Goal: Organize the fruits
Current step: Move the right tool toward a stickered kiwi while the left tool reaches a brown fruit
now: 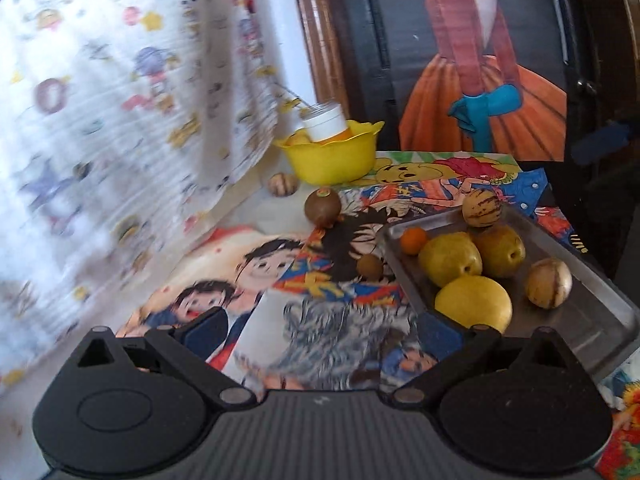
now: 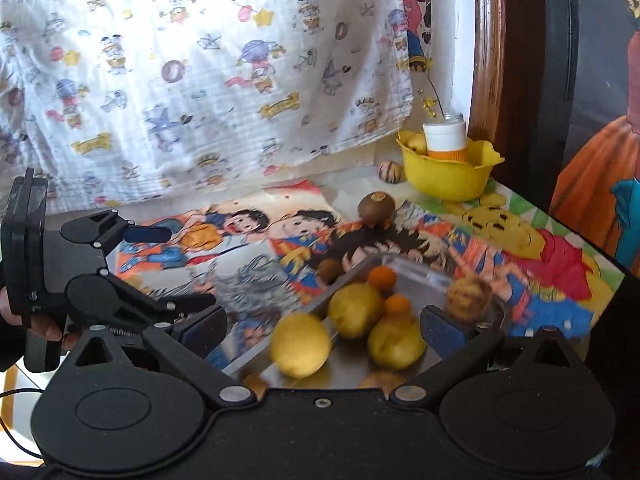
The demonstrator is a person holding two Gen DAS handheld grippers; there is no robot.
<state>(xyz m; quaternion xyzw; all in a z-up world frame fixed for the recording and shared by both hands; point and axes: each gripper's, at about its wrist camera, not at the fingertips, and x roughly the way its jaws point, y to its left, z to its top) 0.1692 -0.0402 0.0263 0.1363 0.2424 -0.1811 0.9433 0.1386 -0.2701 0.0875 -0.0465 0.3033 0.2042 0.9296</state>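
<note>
Both grippers, left [image 1: 320, 330] & right [image 2: 322, 326], fingers wide, empty, w/ kiwi [image 1: 322, 207] sticker unreadable.

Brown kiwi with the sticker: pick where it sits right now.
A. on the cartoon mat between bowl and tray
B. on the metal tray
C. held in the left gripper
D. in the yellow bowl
A: the kiwi stands on the cartoon mat, apart from the yellow bowl and the metal tray; the left gripper is open and empty.
</note>
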